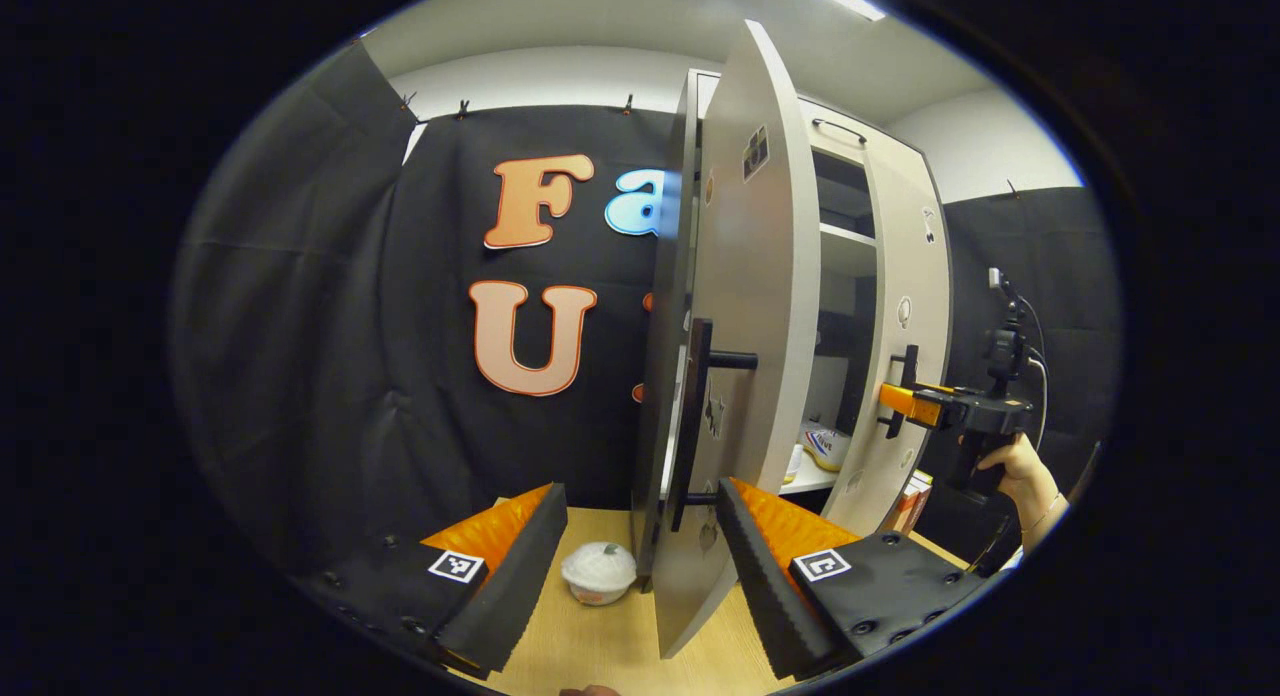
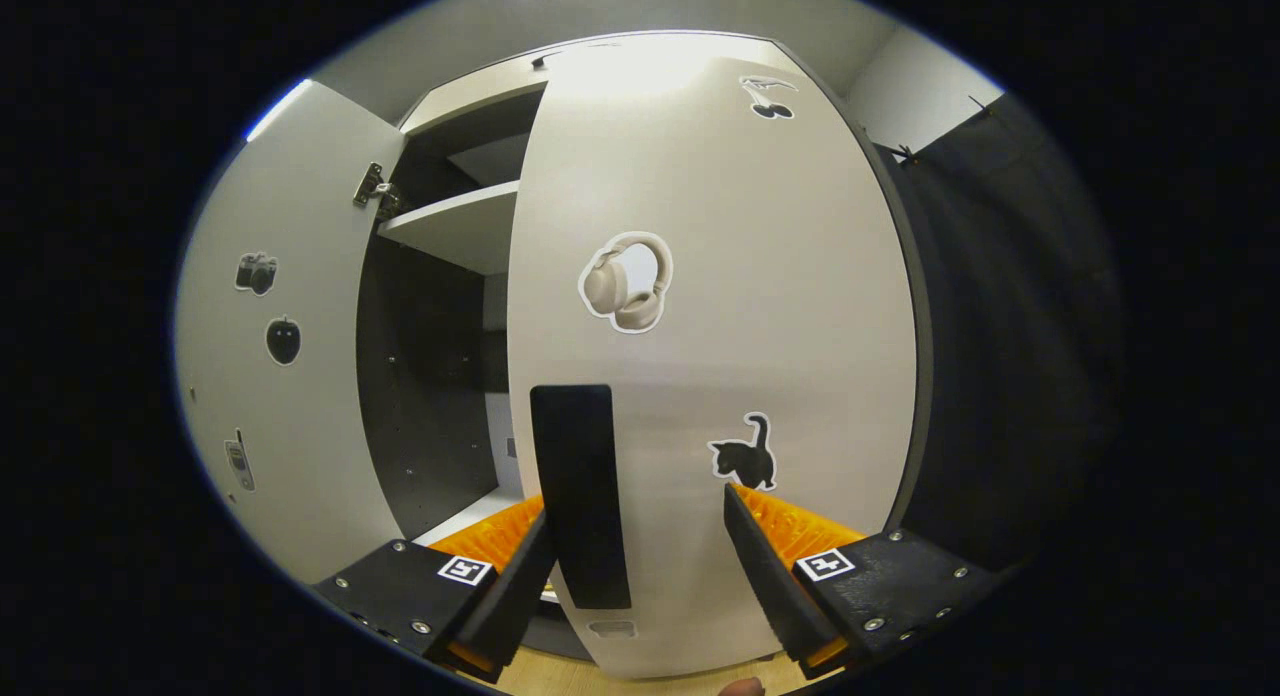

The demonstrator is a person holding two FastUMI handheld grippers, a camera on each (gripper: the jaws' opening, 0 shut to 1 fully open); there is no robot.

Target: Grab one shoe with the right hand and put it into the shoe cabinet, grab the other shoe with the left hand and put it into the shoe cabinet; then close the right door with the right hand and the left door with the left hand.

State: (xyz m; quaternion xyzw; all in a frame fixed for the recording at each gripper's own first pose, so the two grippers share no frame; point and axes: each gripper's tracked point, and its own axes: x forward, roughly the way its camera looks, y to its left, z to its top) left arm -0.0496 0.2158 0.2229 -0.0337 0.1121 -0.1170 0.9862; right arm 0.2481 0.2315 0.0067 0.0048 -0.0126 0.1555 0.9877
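The white shoe cabinet (image 1: 850,246) stands with both doors ajar. A white shoe (image 1: 825,444) with coloured trim lies on its lower shelf, seen through the gap. My left gripper (image 1: 635,566) is open, and the left door (image 1: 750,306) with its black bar handle (image 1: 697,416) stands edge-on between the fingers. My right gripper (image 2: 640,576) is open too, facing the right door (image 2: 720,356). That door's black handle (image 2: 580,496) sits between the fingers, close to the left one. In the left gripper view the right gripper (image 1: 935,404) is at the right door's handle (image 1: 905,391).
A small white lidded bowl (image 1: 598,572) sits on the wooden table (image 1: 600,646) just left of the left door. A small box (image 1: 910,501) lies by the cabinet's right foot. A hand (image 1: 1020,471) holds the right gripper. The left door's inside (image 2: 280,376) carries stickers.
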